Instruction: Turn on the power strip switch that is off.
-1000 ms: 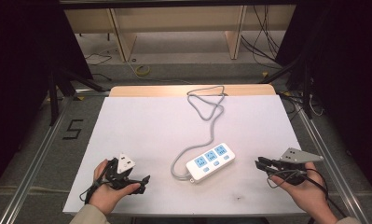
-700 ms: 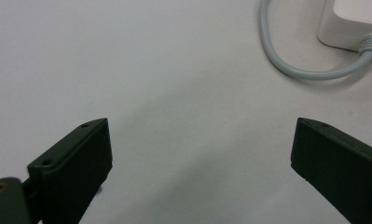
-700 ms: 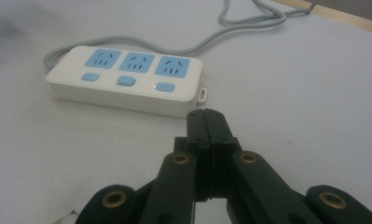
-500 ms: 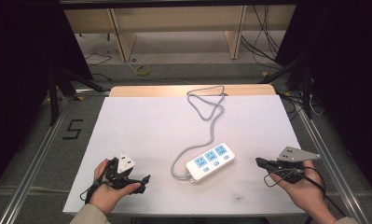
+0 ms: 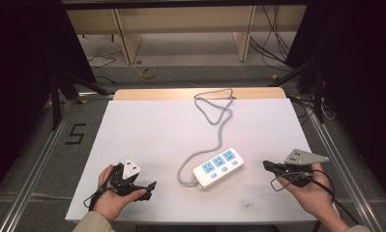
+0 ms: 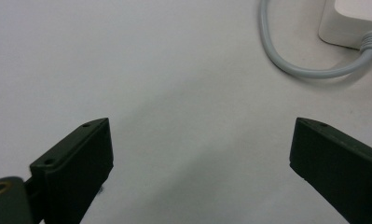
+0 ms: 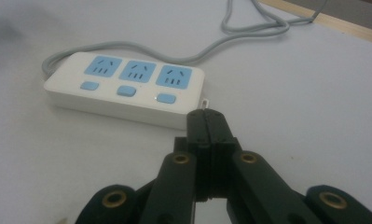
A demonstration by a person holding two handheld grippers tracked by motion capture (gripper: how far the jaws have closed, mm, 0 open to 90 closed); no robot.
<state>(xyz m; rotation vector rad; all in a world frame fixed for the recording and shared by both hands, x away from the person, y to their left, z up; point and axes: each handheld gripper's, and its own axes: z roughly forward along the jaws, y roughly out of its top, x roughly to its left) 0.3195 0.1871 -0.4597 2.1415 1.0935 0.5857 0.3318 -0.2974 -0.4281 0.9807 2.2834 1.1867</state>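
The white power strip point(image 5: 219, 168) lies near the middle of the white table point(image 5: 147, 125), a bit toward you. Its long side runs from about 8 o'clock up to 2 o'clock, with three blue sockets and three blue buttons on top. Its grey cord point(image 5: 215, 113) comes out of the 8 o'clock end, curls round, and runs off to 12 o'clock.

Your right gripper point(image 5: 267, 166) sits at 3 o'clock from the strip, jaws closed with nothing between them, pointing at its near end. It looks a little nearer than your left gripper point(image 5: 151, 186), at 8 o'clock, whose jaws are wide open and hold nothing.

The cord's far end goes off the table, so you cannot see its plug.
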